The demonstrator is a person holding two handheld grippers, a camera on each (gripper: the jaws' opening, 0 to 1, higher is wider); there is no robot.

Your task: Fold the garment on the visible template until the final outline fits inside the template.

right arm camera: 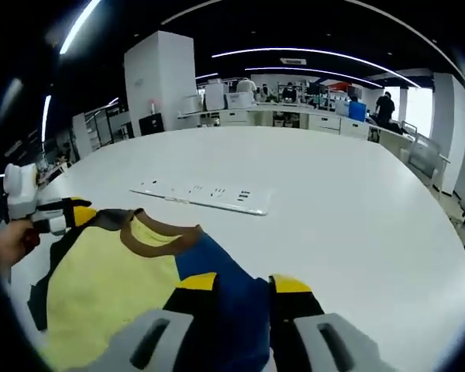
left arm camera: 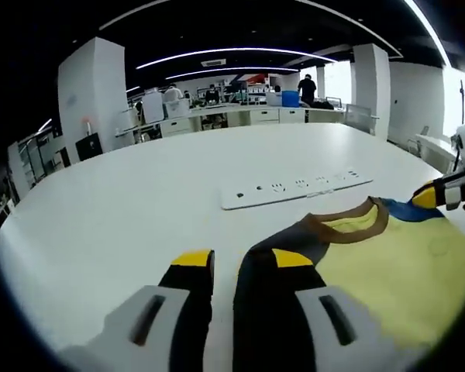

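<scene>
Right, the garment (left arm camera: 387, 263) lies flat on the big white table (left arm camera: 139, 209), near the person, and it is a small shirt: yellow body, brown ribbed collar (left arm camera: 349, 221), one dark grey sleeve and one blue sleeve (right arm camera: 225, 302). In the left gripper view the left gripper (left arm camera: 244, 267) sits low at the dark sleeve, its jaws a little apart with the sleeve's edge running up between and under them; whether they have bitten the cloth I cannot tell. Over in the right gripper view the right gripper (right arm camera: 244, 288) straddles the blue sleeve, cloth lying in the gap between yellow-tipped jaws, and again a true pinch cannot be confirmed from here. Each gripper also pops up in the other's view, out at the far shoulder of the shirt. Just beyond the collar lies a long white power strip (right arm camera: 205, 195), flat and rigid, close to the shirt but apart from it. No template outline can be made out under the cloth. This looks like thin, light knit: floppy, no stiffness at all, likely to sag and drag on the smooth tabletop and to wrinkle if pulled from one side alone. My read is that the best holds are the sleeve ends or shoulder seams, taken together, lifting just enough to carry each sleeve across the yellow body. Nothing fragile here, though a shallow pinch could slip off the hem.
</scene>
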